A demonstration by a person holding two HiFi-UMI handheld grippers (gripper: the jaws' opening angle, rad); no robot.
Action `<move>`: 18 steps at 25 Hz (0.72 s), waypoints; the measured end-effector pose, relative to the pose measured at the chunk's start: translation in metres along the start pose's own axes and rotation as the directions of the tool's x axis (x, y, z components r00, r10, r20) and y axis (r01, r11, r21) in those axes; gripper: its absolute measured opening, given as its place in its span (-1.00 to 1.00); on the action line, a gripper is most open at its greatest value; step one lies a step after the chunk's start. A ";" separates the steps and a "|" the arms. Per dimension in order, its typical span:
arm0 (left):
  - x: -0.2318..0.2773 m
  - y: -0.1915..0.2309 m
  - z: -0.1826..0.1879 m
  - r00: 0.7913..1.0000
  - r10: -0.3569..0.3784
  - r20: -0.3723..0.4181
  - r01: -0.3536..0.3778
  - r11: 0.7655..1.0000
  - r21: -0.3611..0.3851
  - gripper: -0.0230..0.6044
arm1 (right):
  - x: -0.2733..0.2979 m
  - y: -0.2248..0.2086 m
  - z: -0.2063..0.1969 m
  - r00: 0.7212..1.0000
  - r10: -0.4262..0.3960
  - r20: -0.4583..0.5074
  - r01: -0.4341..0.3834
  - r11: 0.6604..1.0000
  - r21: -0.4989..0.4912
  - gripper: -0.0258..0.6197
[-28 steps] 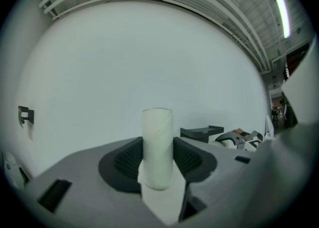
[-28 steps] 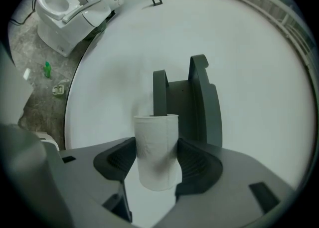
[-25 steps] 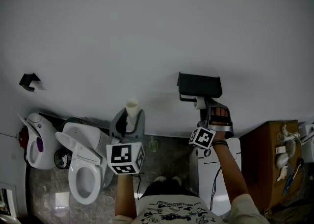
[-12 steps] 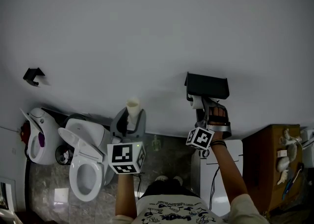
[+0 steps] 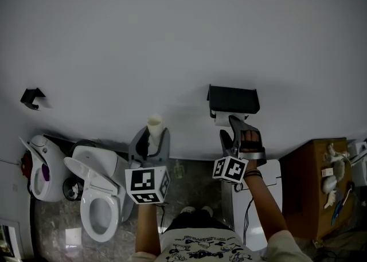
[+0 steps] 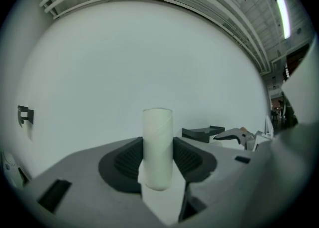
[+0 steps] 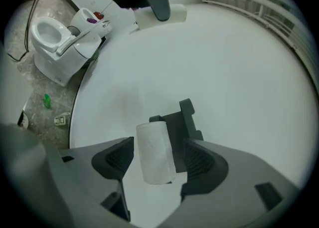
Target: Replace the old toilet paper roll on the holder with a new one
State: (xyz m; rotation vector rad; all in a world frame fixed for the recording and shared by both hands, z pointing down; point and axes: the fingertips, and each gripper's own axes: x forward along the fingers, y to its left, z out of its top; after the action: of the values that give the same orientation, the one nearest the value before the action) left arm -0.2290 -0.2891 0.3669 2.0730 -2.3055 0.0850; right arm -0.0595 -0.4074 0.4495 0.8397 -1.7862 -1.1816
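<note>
I hold two hand-held grippers. My left hand-held gripper [image 6: 158, 145] points level at the wall [image 5: 172, 37] and is closed on one bare cardboard tube [image 6: 158, 129]. The tube stands upright between the pads, and both pads press its sides. Its top rises above the jaws.

My right hand-held gripper [image 7: 159, 148] tips slightly down toward the one black holder [image 7: 180, 122] on the wall. Its jaws have just been opening and now stand wide apart. One full white roll [image 7: 155, 153] lies between them, with a gap showing on each side, so neither pad presses it. The roll sits straight ahead of this hand-held gripper, against the holder and just under its flat black shelf. I cannot tell whether it rests on the holder's arm.

In the head view the two hand-held grippers are well apart, the left one lower than the right.

Below and to the left of my left hand-held gripper stands one toilet [image 5: 97, 198] with its lid raised. Farther left, one small black hook [image 5: 31, 97] is fixed to the wall. Below and to the right of my right hand-held gripper is one wooden cabinet [image 5: 318, 186].
</note>
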 end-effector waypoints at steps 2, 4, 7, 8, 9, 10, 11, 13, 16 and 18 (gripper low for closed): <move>0.003 -0.005 0.002 1.000 -0.015 0.005 0.015 1.000 0.000 -0.33 | -0.009 -0.002 0.002 1.000 0.004 0.026 -0.006 0.997 0.079 0.01; 0.007 -0.011 0.004 1.000 -0.029 0.010 0.029 1.000 0.001 -0.33 | -0.017 -0.010 -0.002 0.999 0.007 0.046 -0.018 0.973 0.230 0.01; 0.011 -0.019 0.007 0.999 -0.050 0.017 0.050 0.999 0.003 -0.33 | -0.031 -0.027 -0.013 0.997 0.011 0.077 -0.050 0.852 0.521 0.01; 0.012 -0.021 0.008 0.998 -0.056 0.020 0.056 0.998 0.003 -0.33 | -0.035 -0.033 -0.017 0.995 0.015 0.097 -0.072 0.784 0.617 0.01; 0.013 -0.023 0.009 0.998 -0.061 0.023 0.061 0.998 0.002 -0.33 | -0.038 -0.039 -0.020 0.992 0.013 0.122 -0.096 0.702 0.706 0.01; 0.015 -0.025 0.010 0.998 -0.065 0.026 0.065 0.998 0.002 -0.33 | -0.042 -0.046 -0.024 0.990 0.003 0.144 -0.115 0.615 0.780 0.01; 0.016 -0.026 0.011 0.997 -0.069 0.027 0.069 0.998 0.003 -0.33 | -0.046 -0.054 -0.029 0.987 -0.016 0.157 -0.124 0.540 0.833 0.01; 0.018 -0.029 0.012 0.997 -0.073 0.030 0.073 0.997 0.004 -0.33 | -0.053 -0.068 -0.039 0.987 -0.065 0.147 -0.103 0.447 0.889 0.01; 0.021 -0.033 0.015 0.996 -0.077 0.035 0.077 0.997 0.000 -0.33 | -0.065 -0.087 -0.053 0.984 -0.141 0.110 -0.056 0.344 0.937 -0.11; 0.023 -0.036 0.017 0.996 -0.083 0.038 0.083 0.997 -0.002 -0.33 | -0.073 -0.095 -0.061 0.979 -0.186 0.087 -0.035 0.264 0.964 -0.54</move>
State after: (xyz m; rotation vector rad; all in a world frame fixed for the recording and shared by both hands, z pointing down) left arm -0.1958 -0.3171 0.3519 2.1846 -2.2345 0.0387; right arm 0.0361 -0.4017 0.3548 1.5410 -2.6604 0.0254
